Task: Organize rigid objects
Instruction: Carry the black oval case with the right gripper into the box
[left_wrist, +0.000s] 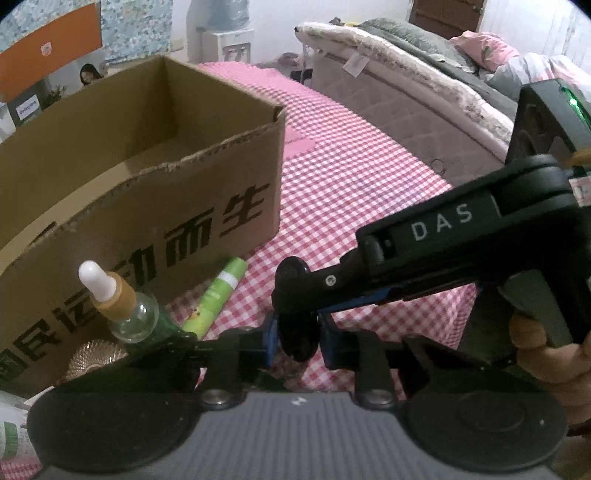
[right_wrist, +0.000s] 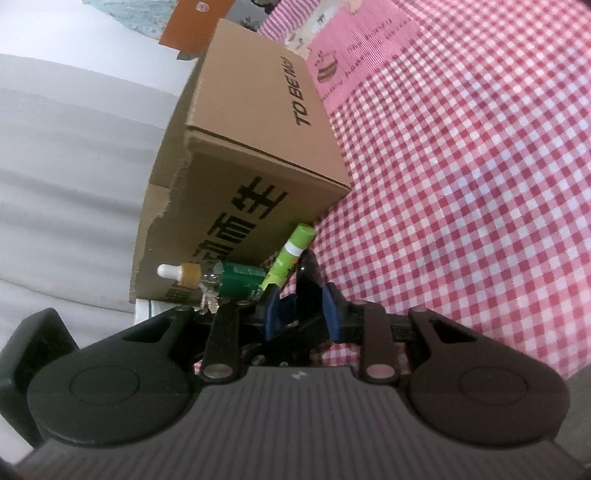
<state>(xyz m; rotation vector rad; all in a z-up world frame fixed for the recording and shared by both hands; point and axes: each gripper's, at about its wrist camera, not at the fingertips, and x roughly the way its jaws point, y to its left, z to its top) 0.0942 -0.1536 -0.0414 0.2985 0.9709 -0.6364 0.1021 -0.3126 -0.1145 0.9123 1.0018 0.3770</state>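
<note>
So I'm clamping both grippers (left_wrist: 295, 341) (right_wrist: 301, 314) on one black piece (left_wrist: 295, 314); cardboard box (left_wrist: 147, 155) sitting empty, dropper bottle (left_wrist: 122, 306) and green tube (left_wrist: 218, 295) waiting.

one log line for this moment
left gripper: shut on black object | right gripper: shut on black object | green tube: by cardboard box

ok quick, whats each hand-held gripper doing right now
left hand-held gripper: its fingers sit either side of a black object, but a firm grip cannot be told
right hand-held gripper: closed on the same black object
</note>
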